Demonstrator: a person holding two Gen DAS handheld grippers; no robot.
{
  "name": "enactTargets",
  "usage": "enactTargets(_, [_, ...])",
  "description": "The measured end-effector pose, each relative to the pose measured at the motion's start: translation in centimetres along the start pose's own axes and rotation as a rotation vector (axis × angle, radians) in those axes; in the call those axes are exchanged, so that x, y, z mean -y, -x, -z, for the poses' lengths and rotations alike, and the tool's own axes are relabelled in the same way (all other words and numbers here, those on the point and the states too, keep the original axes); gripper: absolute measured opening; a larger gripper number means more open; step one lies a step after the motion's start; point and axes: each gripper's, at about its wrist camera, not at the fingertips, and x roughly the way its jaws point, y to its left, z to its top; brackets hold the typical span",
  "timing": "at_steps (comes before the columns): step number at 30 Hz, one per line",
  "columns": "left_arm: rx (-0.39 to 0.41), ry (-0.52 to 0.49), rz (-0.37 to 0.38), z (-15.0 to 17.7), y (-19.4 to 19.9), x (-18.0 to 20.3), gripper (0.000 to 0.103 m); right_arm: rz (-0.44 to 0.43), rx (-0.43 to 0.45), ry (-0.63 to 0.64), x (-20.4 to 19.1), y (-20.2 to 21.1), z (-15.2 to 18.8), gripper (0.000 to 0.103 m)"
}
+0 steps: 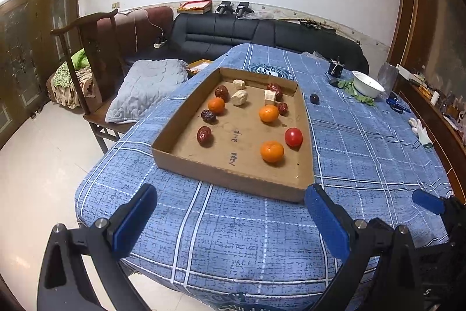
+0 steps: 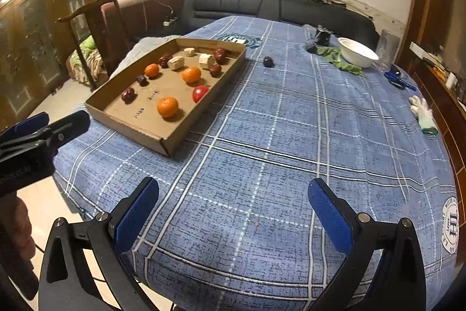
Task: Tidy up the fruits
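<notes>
The near edge of the desk (image 2: 262, 223) is cut off behind both claws, and the handwriting on the floor of the cardboard tray (image 1: 221, 169) is too small to read. In the right wrist view the tray's right wall hides the lower part of the tomato (image 2: 200, 93). A small dark round thing (image 1: 314, 98) lies on the blue checked cloth (image 1: 364, 153) just outside the tray's right wall; what it is cannot be made out.

The left claw (image 1: 231, 219) hangs over the near edge of the desk, its blue pads wide apart and holding nothing; the tray sits straight ahead of it, its near wall just beyond the fingertips. The right claw (image 2: 233, 219) is also wide open and empty, with bare cloth between its fingers; the tray lies well ahead and to its left, and the dark round thing far ahead near the middle.

Inside the tray are three oranges (image 1: 272, 151), one red tomato (image 1: 293, 137), five dark red dates (image 1: 204, 135) and three pale chunks (image 1: 239, 97). The oranges and the tomato lie mostly in the near and right part, the pale chunks toward the far end, all loosely scattered.

Farther right on the desk stand one white bowl (image 1: 367, 83), a green rag (image 1: 359, 95) beside it, and one white glove (image 2: 423, 114) near the edge.
</notes>
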Motion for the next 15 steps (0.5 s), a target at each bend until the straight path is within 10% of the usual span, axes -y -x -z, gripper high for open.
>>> enactTargets(15, [-0.008, -0.002, -0.007, -0.25, -0.79, -0.54, 0.103, 0.03, 0.033, -0.024, 0.6, -0.07, -1.04, 0.103])
